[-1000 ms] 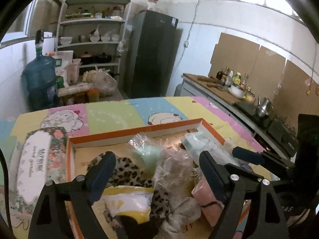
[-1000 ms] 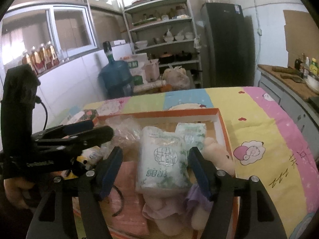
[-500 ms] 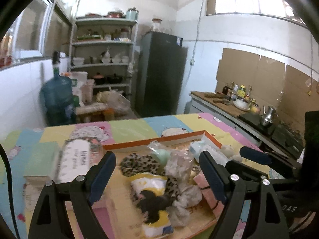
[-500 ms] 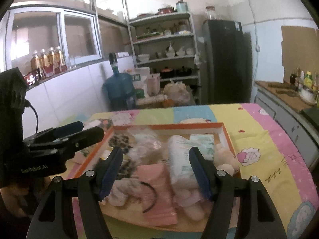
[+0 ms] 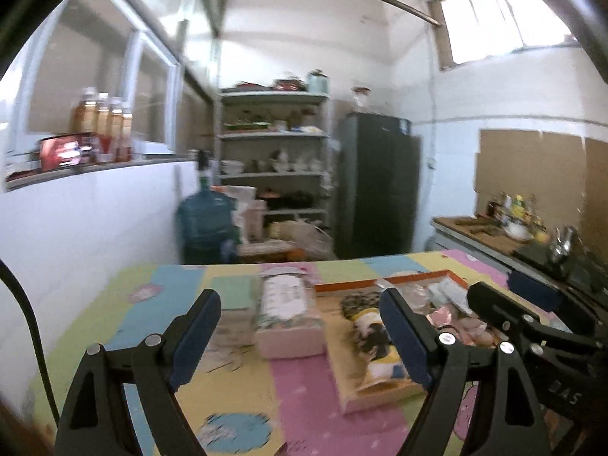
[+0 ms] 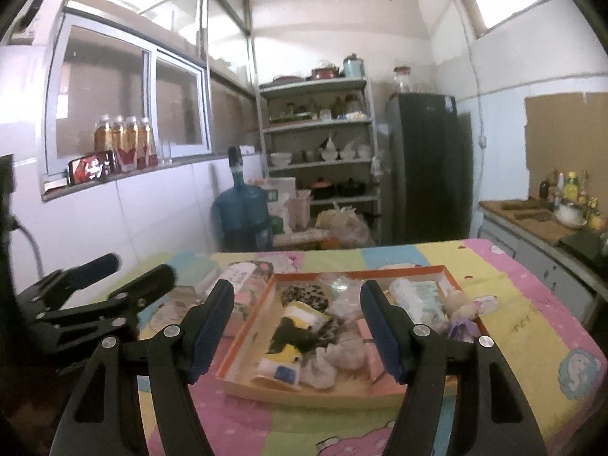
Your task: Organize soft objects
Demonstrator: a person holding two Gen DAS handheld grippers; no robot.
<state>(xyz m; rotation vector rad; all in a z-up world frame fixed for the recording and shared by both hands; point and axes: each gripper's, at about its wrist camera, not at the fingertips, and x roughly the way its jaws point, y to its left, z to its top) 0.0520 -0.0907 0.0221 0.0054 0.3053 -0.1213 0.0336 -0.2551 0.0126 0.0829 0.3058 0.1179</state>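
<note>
Tools, two: left tool [image 5: 300,336] and right tool [image 6: 296,328] wide, empty; one orange tray [image 6: 250,342].

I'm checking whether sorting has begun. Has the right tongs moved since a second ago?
Yes. The right tongs has pulled back and up from the orange-rimmed tray: the tray now looks smaller and farther off, all of it in view, and the jaws hold nothing.

The right gripper [image 6: 296,326] hangs wide apart and empty above the near edge of an orange-rimmed tray [image 6: 249,336] on the patchwork-covered worktop [image 6: 532,304]. The tray holds a leopard-print cloth [image 6: 306,295], a white tissue pack [image 6: 420,300] and pale bundles. The left gripper [image 6: 140,268] shows at left, beside a floral box [image 6: 247,277].
</note>
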